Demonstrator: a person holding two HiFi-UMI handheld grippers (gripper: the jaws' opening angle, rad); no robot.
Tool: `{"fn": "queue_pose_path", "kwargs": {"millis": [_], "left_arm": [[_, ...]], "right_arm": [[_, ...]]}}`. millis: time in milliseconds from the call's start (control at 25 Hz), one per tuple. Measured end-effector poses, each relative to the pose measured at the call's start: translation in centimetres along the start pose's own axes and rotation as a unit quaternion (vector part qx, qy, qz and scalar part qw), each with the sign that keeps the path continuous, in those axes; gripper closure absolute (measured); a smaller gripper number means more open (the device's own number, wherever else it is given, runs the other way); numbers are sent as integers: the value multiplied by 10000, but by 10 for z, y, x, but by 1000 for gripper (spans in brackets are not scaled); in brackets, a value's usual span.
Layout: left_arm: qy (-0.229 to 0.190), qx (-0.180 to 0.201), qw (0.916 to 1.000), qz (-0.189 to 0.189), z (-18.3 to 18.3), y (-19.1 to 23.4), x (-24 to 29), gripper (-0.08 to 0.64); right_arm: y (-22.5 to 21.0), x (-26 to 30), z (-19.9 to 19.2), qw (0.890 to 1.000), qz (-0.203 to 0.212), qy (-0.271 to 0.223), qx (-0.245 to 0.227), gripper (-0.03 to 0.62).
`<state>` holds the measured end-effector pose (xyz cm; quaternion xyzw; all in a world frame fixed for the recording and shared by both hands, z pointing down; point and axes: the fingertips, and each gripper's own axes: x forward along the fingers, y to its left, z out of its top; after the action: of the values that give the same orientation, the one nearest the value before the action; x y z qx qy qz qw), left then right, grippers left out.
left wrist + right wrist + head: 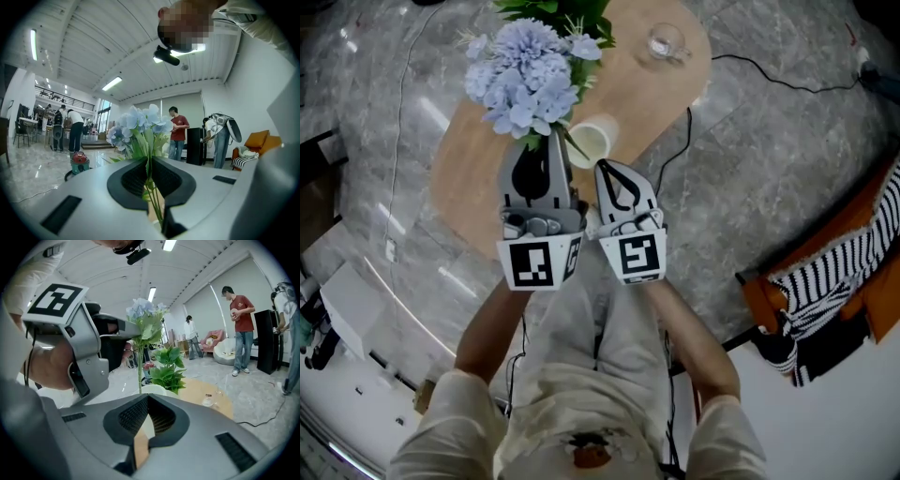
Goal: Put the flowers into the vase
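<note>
One oval light-wood counter (469, 178) carries the work, and everything that matters sits at its near edge. Above it, the bunch of pale blue flowers (525, 80) on thin green stems stands roughly upright, its heads well above the left gripper (548, 141), whose jaws are pressed onto the stems low down (149, 161). The right gripper (602, 167) hangs beside it with jaws pressed together on nothing (146, 399), pointing at the round white vase (591, 141).

The vase stands just beside the stems, and the stem ends look close to its rim (151, 389); whether they are already inside I cannot tell.

To finish this well, I would bring the stem ends squarely over the mouth before lowering and keep the bunch vertical, so the heavy heads do not tip the light vase. The empty gripper could steady the vase wall. Release should come only once the stems reach the bottom, and the leafy green plant (553, 11) behind needs clearance.
</note>
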<state>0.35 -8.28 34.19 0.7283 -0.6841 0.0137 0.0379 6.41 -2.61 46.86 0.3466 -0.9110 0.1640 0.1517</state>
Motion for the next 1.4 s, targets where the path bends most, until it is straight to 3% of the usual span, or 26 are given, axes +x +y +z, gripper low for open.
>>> {"fn": "queue_pose_path", "kwargs": {"millis": [760, 1400], "left_arm": [[245, -162, 9995, -101, -13, -4, -26, 538], [300, -175, 9993, -152, -14, -3, -34, 538]], "right_arm": [[-7, 11, 2, 9993, -312, -89, 208, 588], [-9, 42, 9, 9986, -130, -210, 461, 588]]}}
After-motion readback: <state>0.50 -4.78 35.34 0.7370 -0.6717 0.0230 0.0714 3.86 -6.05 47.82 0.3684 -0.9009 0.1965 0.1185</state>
